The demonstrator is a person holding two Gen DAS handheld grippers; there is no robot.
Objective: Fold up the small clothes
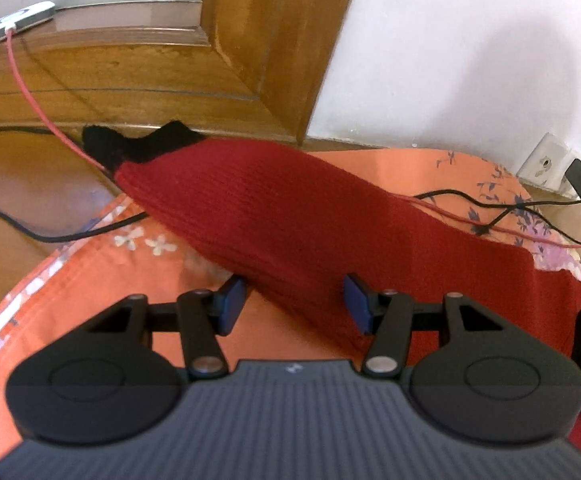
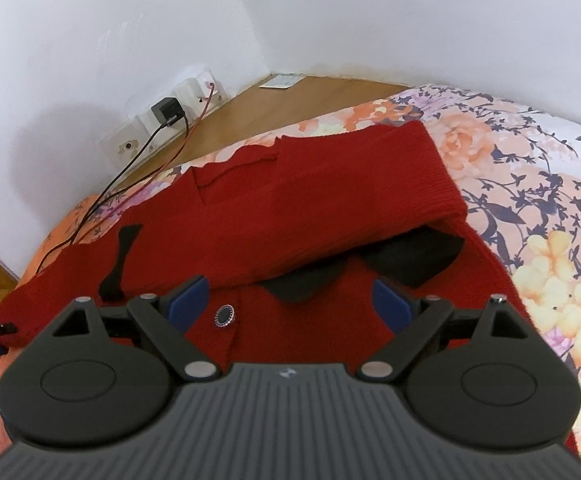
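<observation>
Currently, the red knit cardigan (image 2: 330, 208) lies spread on the floral bedsheet (image 2: 530, 184), and the fold is judged to be partly complete. In the right wrist view, one sleeve (image 2: 370, 184) is laid across the body of the garment, its black cuff (image 2: 418, 256) resting on the front panel near the black collar trim (image 2: 302, 284). This side therefore appears done. In the left wrist view, the other sleeve (image 1: 290, 208) extends outward, and its black cuff (image 1: 130, 144) reaches past the edge of the sheet toward the wooden frame (image 1: 130, 92). This sleeve is not yet folded in. The left gripper (image 1: 296, 304) sits low over this sleeve near the shoulder end, with its blue pads (image 1: 234, 300) apart; the fabric runs between them, but no pad is seen pressing on it. The right gripper (image 2: 290, 304) hovers over the front panel beside the round button (image 2: 225, 314), its fingers spread wide and empty. Remaining work, as judged from this layout: bring the outstretched sleeve across the body, then fold the body itself into a compact shape. A red cable (image 1: 26, 80) and a black cable (image 1: 502, 208) lie at or over the far edge of the garment and may snag when the sleeve is lifted.
</observation>
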